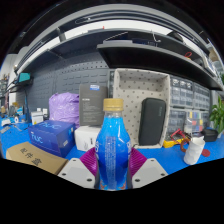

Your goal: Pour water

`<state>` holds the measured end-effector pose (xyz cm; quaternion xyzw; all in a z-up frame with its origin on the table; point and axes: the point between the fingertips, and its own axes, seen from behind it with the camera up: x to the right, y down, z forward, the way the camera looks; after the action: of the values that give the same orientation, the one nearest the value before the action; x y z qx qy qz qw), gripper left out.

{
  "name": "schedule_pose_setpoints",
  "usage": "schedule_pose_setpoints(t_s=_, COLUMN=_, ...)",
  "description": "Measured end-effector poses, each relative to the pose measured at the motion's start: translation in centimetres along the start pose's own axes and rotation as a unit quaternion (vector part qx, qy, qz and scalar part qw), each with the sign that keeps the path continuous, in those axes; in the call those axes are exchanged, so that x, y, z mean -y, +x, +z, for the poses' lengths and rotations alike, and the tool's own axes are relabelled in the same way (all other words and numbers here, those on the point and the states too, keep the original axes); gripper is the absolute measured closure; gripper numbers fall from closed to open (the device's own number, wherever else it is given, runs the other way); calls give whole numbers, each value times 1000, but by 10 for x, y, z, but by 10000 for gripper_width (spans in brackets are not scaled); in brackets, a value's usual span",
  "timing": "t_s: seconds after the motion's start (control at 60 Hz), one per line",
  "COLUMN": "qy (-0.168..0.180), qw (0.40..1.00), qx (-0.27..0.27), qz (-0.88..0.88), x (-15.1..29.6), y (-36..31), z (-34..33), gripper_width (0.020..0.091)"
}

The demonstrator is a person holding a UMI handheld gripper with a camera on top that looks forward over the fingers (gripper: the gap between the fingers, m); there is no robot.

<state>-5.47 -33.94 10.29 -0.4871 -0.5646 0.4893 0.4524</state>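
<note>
Blue plastic made up the bottle point(113, 150) that stood upright between the two fingers of the hand-held gripper point(113, 172). It had a tan cap and a label band around its middle whose writing was too small to read. Its body looked blue from neck to base, so the level of the liquid inside could not be told apart from the plastic. The magenta pads point(90, 160) pressed against the bottle from both sides, so the hand-held gripper was closed narrowly on it and held it.

The blue tabletop point(175, 158) spread out beneath and behind. Beside the bottle, on one side, lay a dark blue box point(52, 135) with pale lettering that could not be made out, and in front of it a flat brown cardboard package point(36, 157) with dark print, also unreadable. Behind them sat a purple pack point(64, 107) and a grey box point(93, 103) bearing a small blue logo. A white box point(88, 137) rested just behind the bottle. A black upright panel point(152, 121) leaned before a pale speckled board point(140, 95). On the other side stood a small white bottle with a red cap point(195, 149), and beyond it a green plant point(216, 112). Shelves point(150, 50) ran overhead.
</note>
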Motion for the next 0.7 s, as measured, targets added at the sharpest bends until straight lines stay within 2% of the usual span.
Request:
schedule_pose_setpoints(t_s=0.233, qy=-23, qw=997, qx=21, qz=77, x=0, y=14, z=5, gripper_width=733)
schedule_pose_setpoints(t_s=0.367, qy=-30, qw=975, qx=31, qz=216, x=19, y=46, z=8, gripper_width=733)
schedule_pose_setpoints(t_s=0.55, qy=-33, qw=912, qx=8, qz=408, x=52, y=118, z=7, gripper_width=733)
schedule_pose_setpoints(t_s=0.7, qy=-49, qw=825, qx=0, qz=562, x=57, y=167, z=12, gripper_width=735)
